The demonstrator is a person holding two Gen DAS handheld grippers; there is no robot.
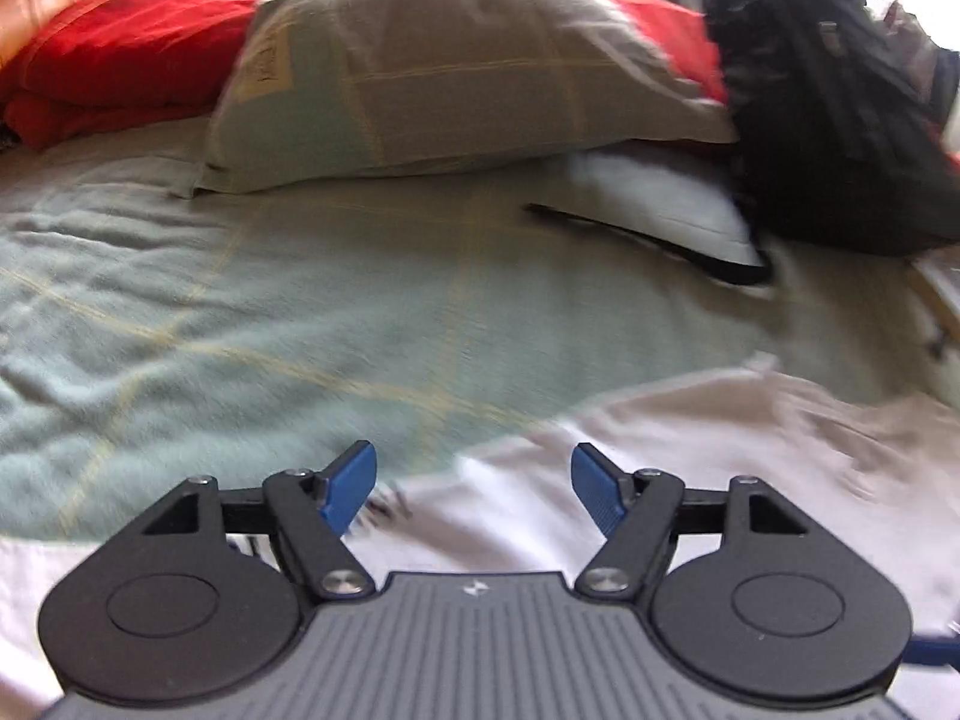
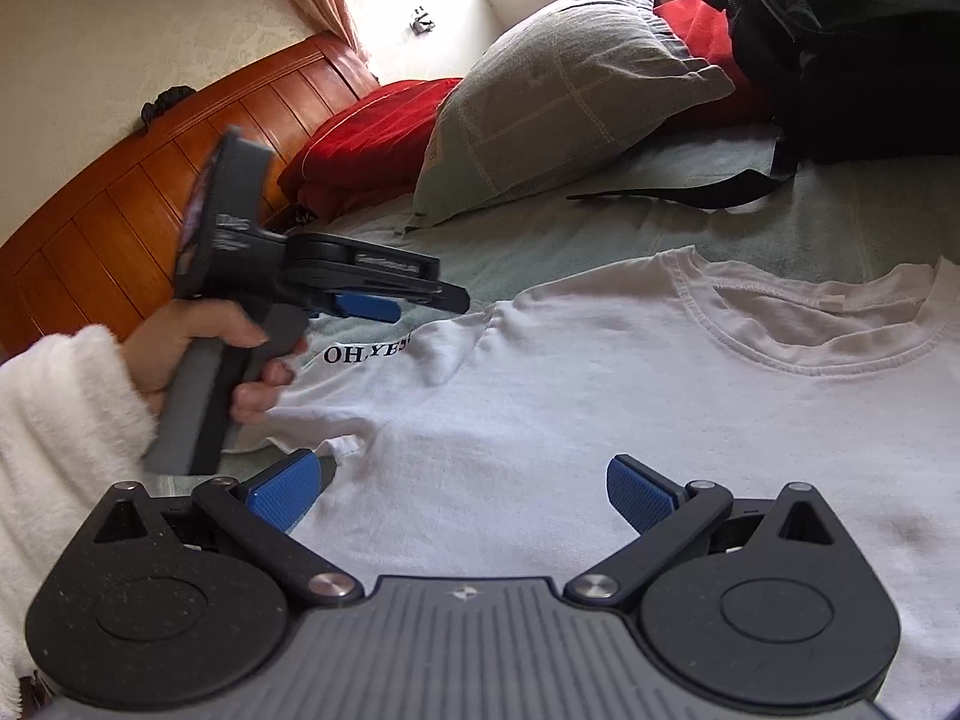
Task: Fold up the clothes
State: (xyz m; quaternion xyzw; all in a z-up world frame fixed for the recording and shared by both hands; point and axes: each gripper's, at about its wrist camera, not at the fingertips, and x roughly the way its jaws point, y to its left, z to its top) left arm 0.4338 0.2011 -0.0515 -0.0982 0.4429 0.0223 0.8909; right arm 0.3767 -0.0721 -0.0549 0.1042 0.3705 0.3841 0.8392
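where the white cotton t-shirt [image 2: 600,396] is spread flat on the pale green checked bedsheet [image 2: 840,228], its round neckline is turned toward the grey checked pillow [image 2: 558,102]; the right gripper [image 2: 468,492] is held over it, blue pads apart and empty; the left gripper [image 1: 474,492] is likewise seen spread wide, gripped by a hand [image 2: 198,348] in a fluffy white sleeve [image 2: 60,420]; a black backpack [image 2: 852,48] is seen beyond.

left gripper [image 1: 474,495], right gripper [image 2: 465,495], jaws apart

Right hand-held gripper [image 2: 468,495], jaws spread, hovers over a flat white T-shirt [image 2: 600,396].
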